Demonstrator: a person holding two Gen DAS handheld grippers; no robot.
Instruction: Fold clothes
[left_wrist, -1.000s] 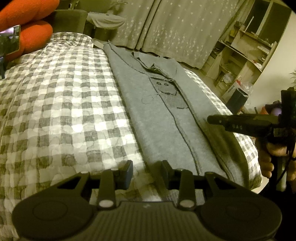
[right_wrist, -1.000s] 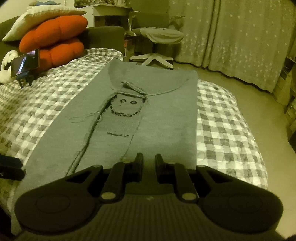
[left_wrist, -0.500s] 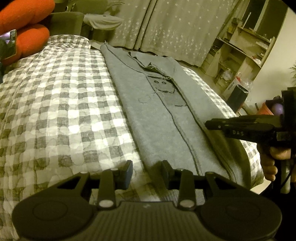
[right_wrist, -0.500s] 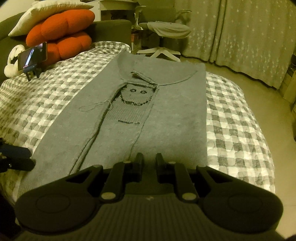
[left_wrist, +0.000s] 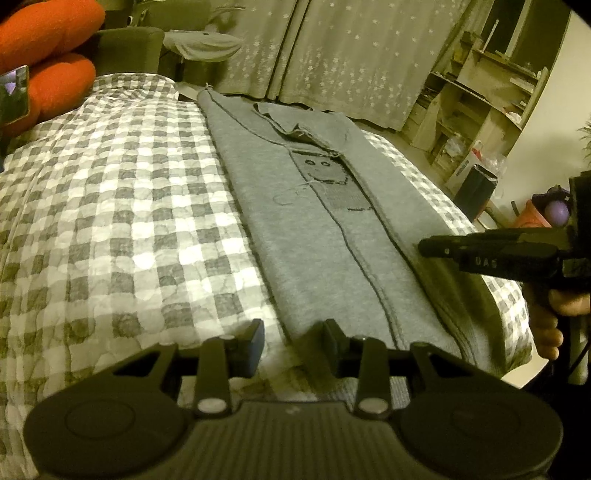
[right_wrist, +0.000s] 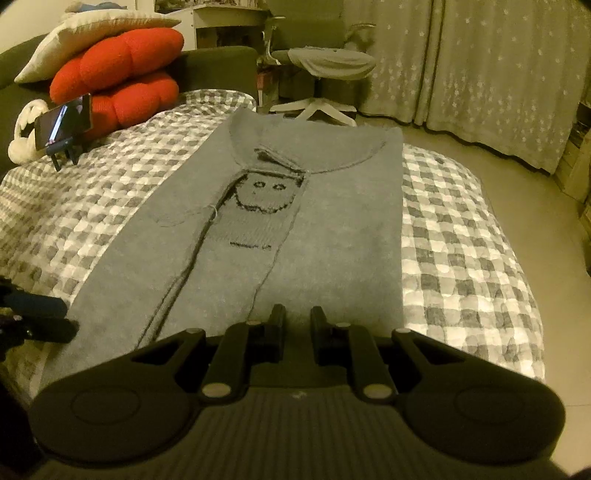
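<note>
A grey knitted sweater (right_wrist: 306, 236), turned inside out with its seams showing and a dark stitched smiling face at the chest, lay flat and lengthwise on a bed covered by a grey-and-white checked quilt (left_wrist: 110, 206). Its sides were folded inward, giving it a long, narrow shape, and its near hem reached the near edge of the bed.

The left gripper (left_wrist: 293, 345), black with two fingers, hovered over the sweater's near left corner. Its jaws stood apart, with the corner's edge lying between or just beyond the tips; no clamping showed. The right gripper (right_wrist: 297, 325) sat low at the near hem toward the right side. Its jaws were narrowly apart, the gap showing grey knit beyond, and I could not tell whether they pinched any fabric. In the left wrist view the right gripper's side bore pale letters that seemed to read "DAS", and a hand (left_wrist: 554, 317) gripped its handle.

A wooden open-shelf unit (left_wrist: 480, 92) by the wall held cluttered items too small to name. Two red puffy cushions (right_wrist: 118, 77) were stacked at the bed's head under a cream pillow (right_wrist: 88, 33), with a phone on a small stand (right_wrist: 62, 122) beside them. A swivel chair (right_wrist: 328, 70) draped with grey cloth stood before star-patterned curtains (right_wrist: 491, 74).
</note>
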